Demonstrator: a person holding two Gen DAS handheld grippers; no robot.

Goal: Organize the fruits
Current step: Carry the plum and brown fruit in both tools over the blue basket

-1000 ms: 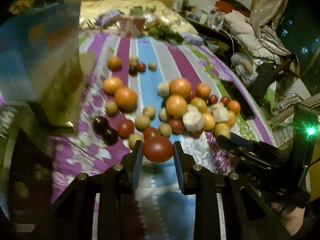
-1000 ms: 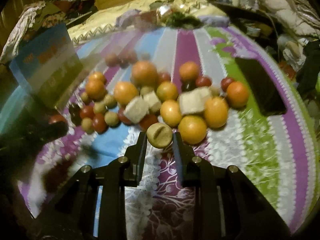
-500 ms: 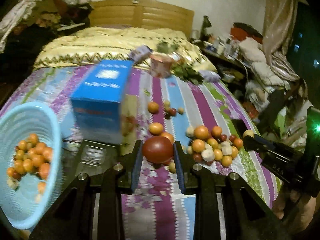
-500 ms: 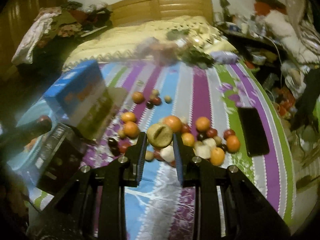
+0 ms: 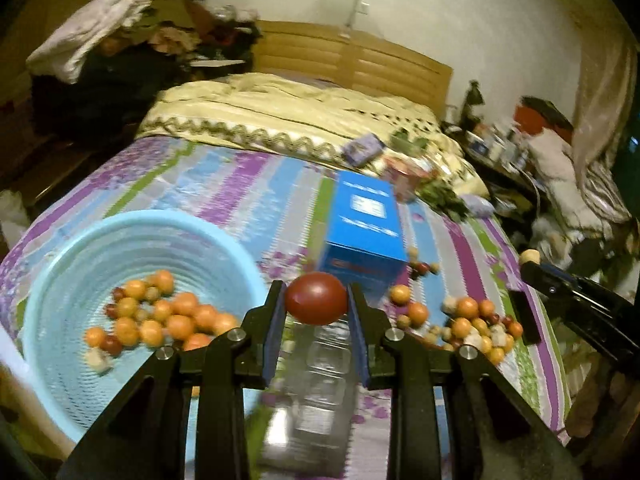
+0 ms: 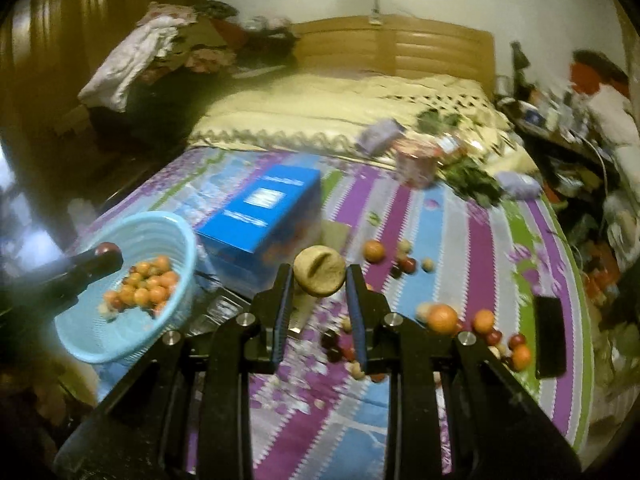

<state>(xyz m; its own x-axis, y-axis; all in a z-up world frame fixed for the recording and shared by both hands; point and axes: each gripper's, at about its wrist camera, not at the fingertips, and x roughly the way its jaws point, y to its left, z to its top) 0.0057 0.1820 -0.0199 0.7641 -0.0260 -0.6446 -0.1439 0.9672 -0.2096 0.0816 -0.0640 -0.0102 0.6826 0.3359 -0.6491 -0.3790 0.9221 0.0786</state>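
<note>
My left gripper (image 5: 316, 306) is shut on a dark red fruit (image 5: 316, 298) and holds it in the air beside the light blue basket (image 5: 56, 264), which holds several orange and red fruits (image 5: 160, 320). My right gripper (image 6: 319, 280) is shut on a tan round fruit (image 6: 320, 271) with a slit, held above the striped bedspread (image 6: 460, 240). Loose fruits lie in a pile on the bedspread (image 5: 472, 328), and they also show in the right wrist view (image 6: 444, 318). The basket also shows at the left in the right wrist view (image 6: 180, 236).
A blue box (image 5: 364, 224) stands on the bed beyond the basket. A clear plastic tray (image 5: 320, 380) lies under the left gripper. A black phone (image 6: 550, 334) lies at the right edge. A pink cup (image 6: 414, 164) and greens (image 6: 472, 180) sit near the pillow end.
Both grippers have lifted away from the fruit pile with their fruits and swung left. The basket has come into view, close beside the left gripper.
</note>
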